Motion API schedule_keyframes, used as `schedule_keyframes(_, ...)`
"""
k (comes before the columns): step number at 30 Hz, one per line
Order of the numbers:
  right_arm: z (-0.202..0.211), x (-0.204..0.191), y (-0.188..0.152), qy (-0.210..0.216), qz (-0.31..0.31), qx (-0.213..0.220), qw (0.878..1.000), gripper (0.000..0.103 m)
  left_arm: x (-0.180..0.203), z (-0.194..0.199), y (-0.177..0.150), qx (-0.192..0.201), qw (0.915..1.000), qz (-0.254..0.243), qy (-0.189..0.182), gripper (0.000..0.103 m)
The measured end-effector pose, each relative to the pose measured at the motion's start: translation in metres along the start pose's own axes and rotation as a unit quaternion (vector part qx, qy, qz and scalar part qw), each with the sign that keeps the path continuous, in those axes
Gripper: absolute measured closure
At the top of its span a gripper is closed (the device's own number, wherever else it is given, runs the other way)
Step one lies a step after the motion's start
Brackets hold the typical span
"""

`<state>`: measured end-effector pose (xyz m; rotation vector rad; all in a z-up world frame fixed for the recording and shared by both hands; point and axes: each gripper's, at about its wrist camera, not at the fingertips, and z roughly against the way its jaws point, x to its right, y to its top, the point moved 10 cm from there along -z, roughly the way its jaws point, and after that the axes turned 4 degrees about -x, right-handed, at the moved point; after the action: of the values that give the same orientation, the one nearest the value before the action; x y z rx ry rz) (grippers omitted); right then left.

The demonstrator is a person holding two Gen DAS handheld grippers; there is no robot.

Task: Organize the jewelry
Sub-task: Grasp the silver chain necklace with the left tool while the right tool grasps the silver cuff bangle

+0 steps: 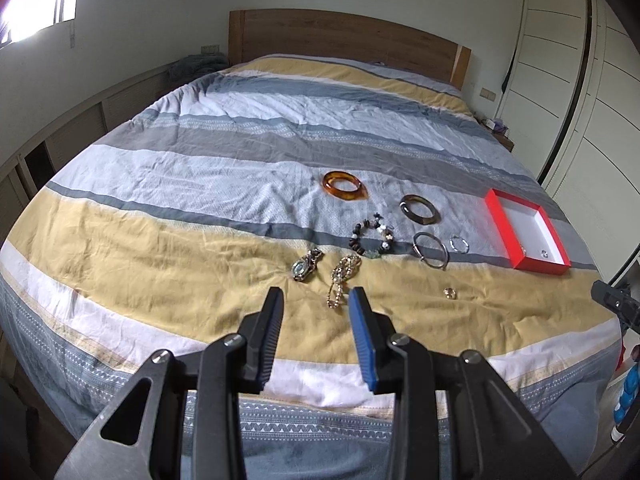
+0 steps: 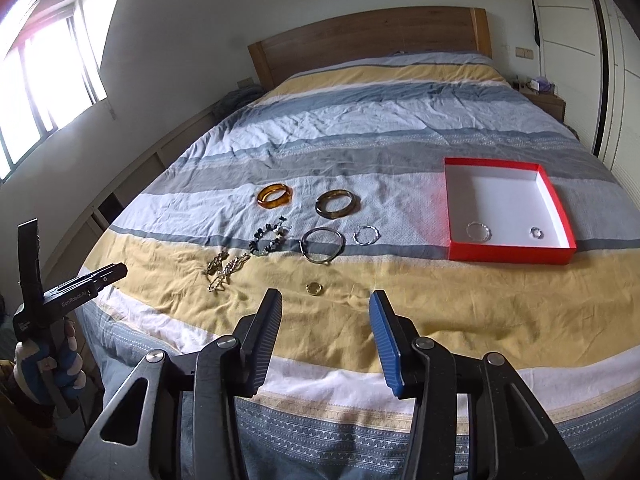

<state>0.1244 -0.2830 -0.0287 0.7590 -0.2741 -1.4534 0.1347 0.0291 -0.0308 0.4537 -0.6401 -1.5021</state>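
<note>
Jewelry lies spread on the striped bedspread: an amber bangle [image 1: 344, 197] [image 2: 289, 196], a dark bangle [image 1: 420, 221] [image 2: 334, 215], a beaded bracelet [image 1: 354, 240] [image 2: 256, 245], a silver bangle [image 1: 416, 247] [image 2: 320, 261], a small clear bracelet [image 1: 458, 249] [image 2: 366, 242], a watch [image 1: 304, 267], a gold chain [image 1: 342, 276] [image 2: 229, 274] and a gold ring [image 1: 450, 293] [image 2: 314, 289]. A red box [image 1: 502, 220] [image 2: 508, 256] at the right holds a bracelet [image 2: 478, 236] and a ring [image 2: 536, 233]. My left gripper [image 1: 317, 294] hovers open just short of the chain. My right gripper [image 2: 326, 296] is open just short of the gold ring.
The bed [image 1: 200, 152] has a wooden headboard [image 1: 344, 36] at the far end. White wardrobe doors [image 1: 592, 92] stand on the right, low cabinets [image 1: 80, 132] under a window on the left. A gloved hand [image 2: 60, 360] holds the left gripper's handle beside the bed's near corner.
</note>
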Motion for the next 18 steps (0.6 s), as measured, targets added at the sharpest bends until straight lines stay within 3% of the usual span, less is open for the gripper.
schedule_keyframes(10,-0.069,0.001,0.003,0.024,-0.004,-0.042,0.999,0.061,0.03,-0.073,0.002,-0.046,0.9977,-0.034,-0.036,0.071)
schedule_keyframes(18,-0.12,0.004,0.013,0.04,0.003,-0.075,0.996,0.061,0.038,-0.136,0.003,-0.087,0.9941,-0.048,-0.044,0.071)
